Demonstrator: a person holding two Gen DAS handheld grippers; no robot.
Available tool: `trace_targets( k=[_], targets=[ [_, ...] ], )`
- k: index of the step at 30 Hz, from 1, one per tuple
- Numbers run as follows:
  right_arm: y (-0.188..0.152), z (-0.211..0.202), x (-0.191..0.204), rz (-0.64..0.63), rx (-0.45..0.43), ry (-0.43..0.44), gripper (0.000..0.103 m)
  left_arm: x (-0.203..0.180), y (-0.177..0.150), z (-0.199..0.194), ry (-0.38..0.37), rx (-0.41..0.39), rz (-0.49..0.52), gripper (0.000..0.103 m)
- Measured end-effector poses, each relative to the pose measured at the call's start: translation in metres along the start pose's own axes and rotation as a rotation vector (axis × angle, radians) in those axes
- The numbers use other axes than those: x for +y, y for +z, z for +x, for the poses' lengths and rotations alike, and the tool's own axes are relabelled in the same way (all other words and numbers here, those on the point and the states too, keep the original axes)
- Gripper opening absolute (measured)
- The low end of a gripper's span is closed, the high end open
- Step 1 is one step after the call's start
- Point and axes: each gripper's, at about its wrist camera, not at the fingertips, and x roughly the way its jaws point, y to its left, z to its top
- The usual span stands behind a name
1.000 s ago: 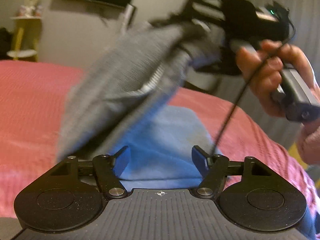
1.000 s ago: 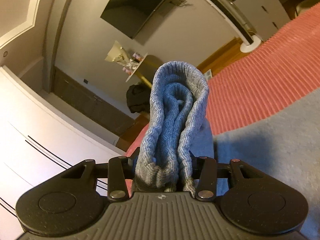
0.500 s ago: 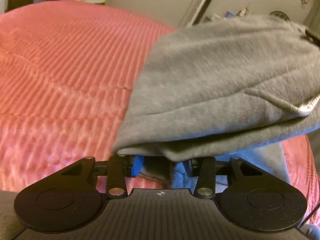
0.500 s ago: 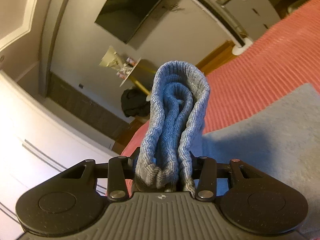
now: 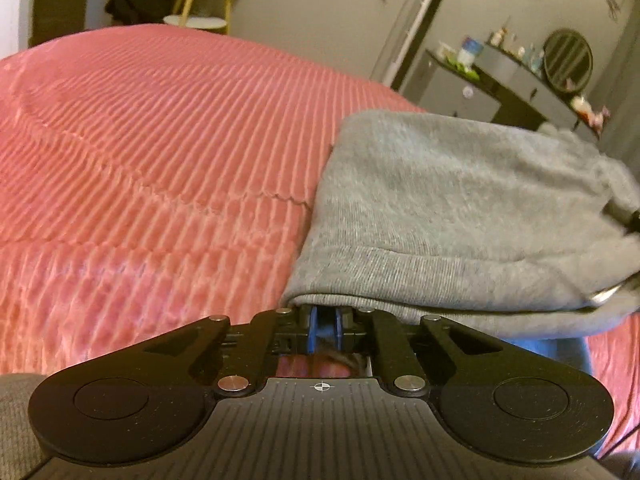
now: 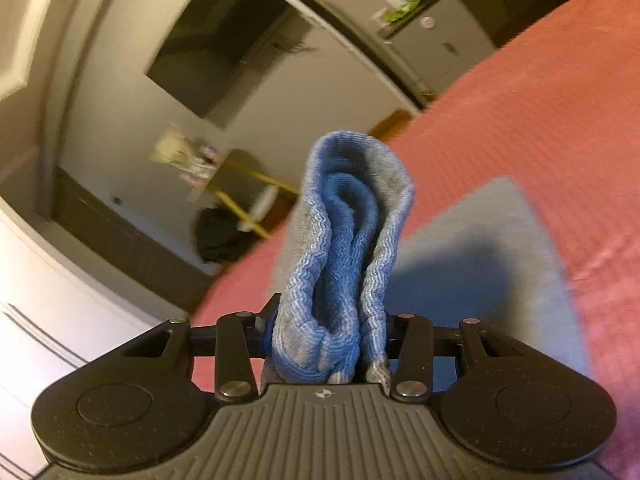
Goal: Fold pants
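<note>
Dim warm indoor light on both my cams, colours washed orange. Heavy fisheye bend at the edges (door frames curve). My right view is motion-blurred in the background; pants (image 6: 480,264) carry a hard dark shadow. Left view: bedspread (image 5: 140,168) soft, slightly smeared.
</note>
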Motion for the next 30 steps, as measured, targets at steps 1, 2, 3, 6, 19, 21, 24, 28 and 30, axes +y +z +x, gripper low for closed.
trace_targets(
  k=[1,2,3,6,19,21,24,28,30],
  targets=[
    [-0.003,0.004,-0.011,0.001,0.015,-0.053,0.046,-0.002,0.002,0.002,-0.005,0.014,0.014,0.028],
    [-0.005,0.008,-0.021,0.024,0.039,-0.086,0.054,-0.004,0.002,0.003,-0.003,0.027,0.029,0.035],
    [-0.008,0.013,-0.035,0.079,0.078,-0.128,0.067,-0.005,0.005,0.005,0.011,0.04,0.041,0.042],
    [-0.018,0.014,-0.061,0.187,0.132,-0.179,0.078,-0.012,0.005,0.005,0.027,0.04,0.093,0.043],
    [-0.041,-0.011,-0.082,0.32,0.218,-0.154,0.072,-0.006,0.001,0.01,0.006,0.041,0.071,0.044],
    [-0.048,-0.012,-0.086,0.348,0.205,-0.13,0.072,-0.006,0.001,0.012,0.01,0.043,0.069,0.044],
    [-0.046,-0.016,-0.092,0.431,0.136,-0.087,0.056,-0.005,0.001,0.011,0.008,0.041,0.065,0.044],
    [-0.045,-0.017,-0.095,0.48,0.058,-0.03,0.05,-0.005,0.0,0.011,0.008,0.038,0.06,0.044],
    [-0.046,-0.01,-0.096,0.512,0.058,-0.013,0.055,-0.005,0.0,0.012,0.013,0.041,0.06,0.044]
  ],
)
